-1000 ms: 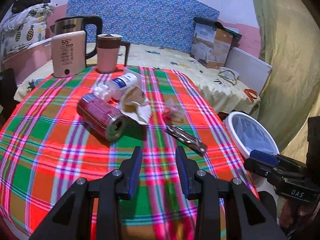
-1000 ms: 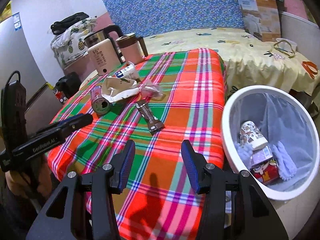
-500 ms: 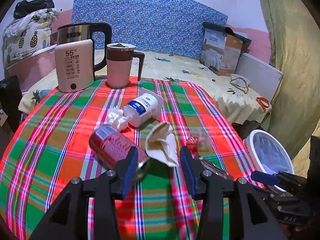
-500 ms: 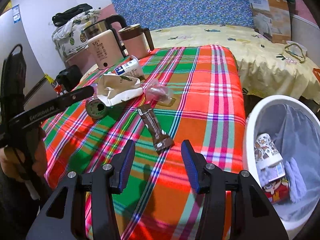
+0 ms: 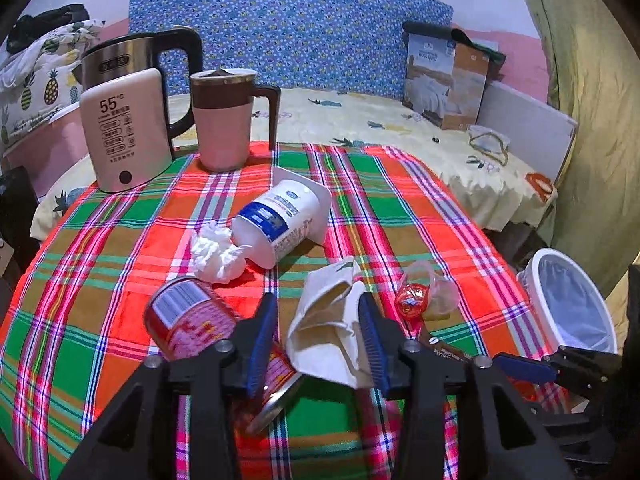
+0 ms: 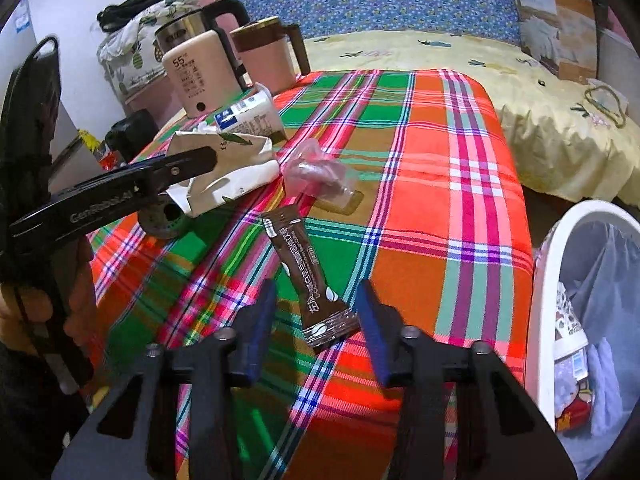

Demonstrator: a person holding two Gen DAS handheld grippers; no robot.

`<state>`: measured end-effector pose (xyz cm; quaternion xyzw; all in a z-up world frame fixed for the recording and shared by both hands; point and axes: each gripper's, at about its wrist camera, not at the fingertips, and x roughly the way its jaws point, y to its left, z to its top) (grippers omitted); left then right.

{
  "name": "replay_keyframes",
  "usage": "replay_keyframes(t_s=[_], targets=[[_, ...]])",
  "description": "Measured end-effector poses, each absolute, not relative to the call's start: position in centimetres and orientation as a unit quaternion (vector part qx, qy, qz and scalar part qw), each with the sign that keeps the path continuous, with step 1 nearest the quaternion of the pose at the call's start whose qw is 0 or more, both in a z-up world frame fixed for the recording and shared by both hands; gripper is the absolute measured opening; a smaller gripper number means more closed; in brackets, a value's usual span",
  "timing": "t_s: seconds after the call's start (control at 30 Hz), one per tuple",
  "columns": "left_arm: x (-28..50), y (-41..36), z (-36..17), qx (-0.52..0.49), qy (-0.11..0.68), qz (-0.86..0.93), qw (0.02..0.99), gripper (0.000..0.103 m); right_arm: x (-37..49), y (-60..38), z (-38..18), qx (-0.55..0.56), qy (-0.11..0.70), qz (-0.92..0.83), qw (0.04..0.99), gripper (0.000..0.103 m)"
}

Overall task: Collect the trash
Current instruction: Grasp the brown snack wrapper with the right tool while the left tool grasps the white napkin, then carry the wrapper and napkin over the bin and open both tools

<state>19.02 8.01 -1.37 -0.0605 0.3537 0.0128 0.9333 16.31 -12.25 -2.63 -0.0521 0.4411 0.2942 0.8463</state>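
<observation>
Trash lies on a plaid tablecloth [image 5: 400, 184]. My left gripper [image 5: 318, 338] is open, its jaws on either side of a crumpled white paper bag [image 5: 328, 332]; the bag also shows in the right wrist view [image 6: 228, 168]. A red can [image 5: 188, 320] lies just left of it. A white tissue [image 5: 214, 250], a white bottle [image 5: 280, 216] and a clear candy wrapper [image 5: 424, 296] lie beyond. My right gripper [image 6: 318, 320] is open around the near end of a brown sachet [image 6: 306, 268]. A white trash bin [image 6: 568, 280] stands at the right.
A kettle [image 5: 124, 120] and a pink mug [image 5: 226, 120] stand at the table's far left. A bed with a yellow sheet [image 5: 360, 120] and a box [image 5: 448, 80] lies behind. The bin holds a paper cup [image 6: 568, 320] and other trash.
Both grippers have moved forward over the table. The left one now straddles the paper bag and the right one straddles the brown sachet. Both stay open.
</observation>
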Motion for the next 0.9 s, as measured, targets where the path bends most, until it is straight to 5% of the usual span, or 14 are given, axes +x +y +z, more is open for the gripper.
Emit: replay_keyframes(t_s=[0.2,0.9], targets=[[18.6,7.1,-1.4,-0.058,0.355,0.002,0.933,0.026,15.6,-12.0,-2.3,-0.076,0.430,0.291,0.851,0.018],[10.3,2.5,0.2,-0.093,0.339,-0.041,0.935,0.026,11.2,-18.3,0.5,-0.014,0.397,0.260,0.880,0.017]])
